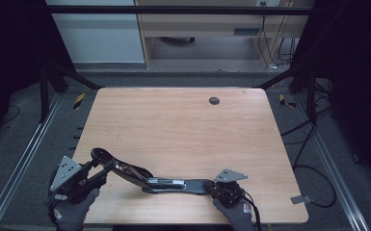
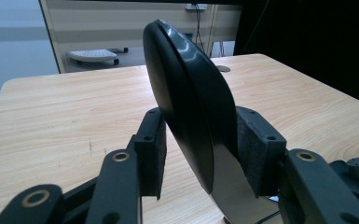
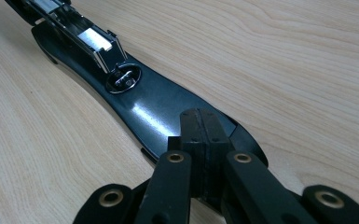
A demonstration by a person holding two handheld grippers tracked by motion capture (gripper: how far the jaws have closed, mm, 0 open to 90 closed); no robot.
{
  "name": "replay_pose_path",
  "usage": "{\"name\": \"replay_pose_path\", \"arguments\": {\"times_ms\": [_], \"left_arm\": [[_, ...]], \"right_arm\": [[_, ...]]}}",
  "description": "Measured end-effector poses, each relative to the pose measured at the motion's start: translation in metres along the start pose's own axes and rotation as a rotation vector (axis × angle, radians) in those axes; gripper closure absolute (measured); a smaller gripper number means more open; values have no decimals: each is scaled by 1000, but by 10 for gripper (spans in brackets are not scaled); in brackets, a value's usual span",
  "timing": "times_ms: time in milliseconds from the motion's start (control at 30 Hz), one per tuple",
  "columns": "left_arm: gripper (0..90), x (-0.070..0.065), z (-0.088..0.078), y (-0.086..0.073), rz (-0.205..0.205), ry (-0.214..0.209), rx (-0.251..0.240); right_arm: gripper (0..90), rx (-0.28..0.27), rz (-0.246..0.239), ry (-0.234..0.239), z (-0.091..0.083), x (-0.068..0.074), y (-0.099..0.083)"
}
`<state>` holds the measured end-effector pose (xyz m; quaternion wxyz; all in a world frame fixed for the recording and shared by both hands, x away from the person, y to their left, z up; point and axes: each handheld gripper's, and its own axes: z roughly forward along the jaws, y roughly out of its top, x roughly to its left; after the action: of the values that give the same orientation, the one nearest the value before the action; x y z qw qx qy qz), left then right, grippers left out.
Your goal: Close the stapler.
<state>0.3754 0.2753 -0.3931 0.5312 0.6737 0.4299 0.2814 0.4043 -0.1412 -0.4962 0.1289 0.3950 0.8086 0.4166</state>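
High view: a long black plastic-and-chrome stapler (image 1: 149, 179) lies opened on the wooden table (image 1: 183, 125), spanning both grippers.

Left gripper view: the left gripper (image 2: 200, 149) clasps the raised arm between its jaws; it may slip.

Right gripper view: the right gripper (image 3: 200, 135), jaws clenched together, presses the base beneath them; it may skid.

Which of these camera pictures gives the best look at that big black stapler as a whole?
The high view: the black stapler lies opened out across the table, whole. The left gripper view gives just its rounded handle end between the left gripper pads; the right gripper view shows its base and metal anvil under the right gripper.
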Motion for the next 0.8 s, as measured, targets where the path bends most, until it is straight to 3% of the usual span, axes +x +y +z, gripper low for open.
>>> {"name": "replay_pose_path", "arguments": {"times_ms": [800], "left_arm": [[564, -10, -2, 4, 2, -19, -10]], "right_arm": [[900, -6, 36, -7, -5, -6, -4]]}}
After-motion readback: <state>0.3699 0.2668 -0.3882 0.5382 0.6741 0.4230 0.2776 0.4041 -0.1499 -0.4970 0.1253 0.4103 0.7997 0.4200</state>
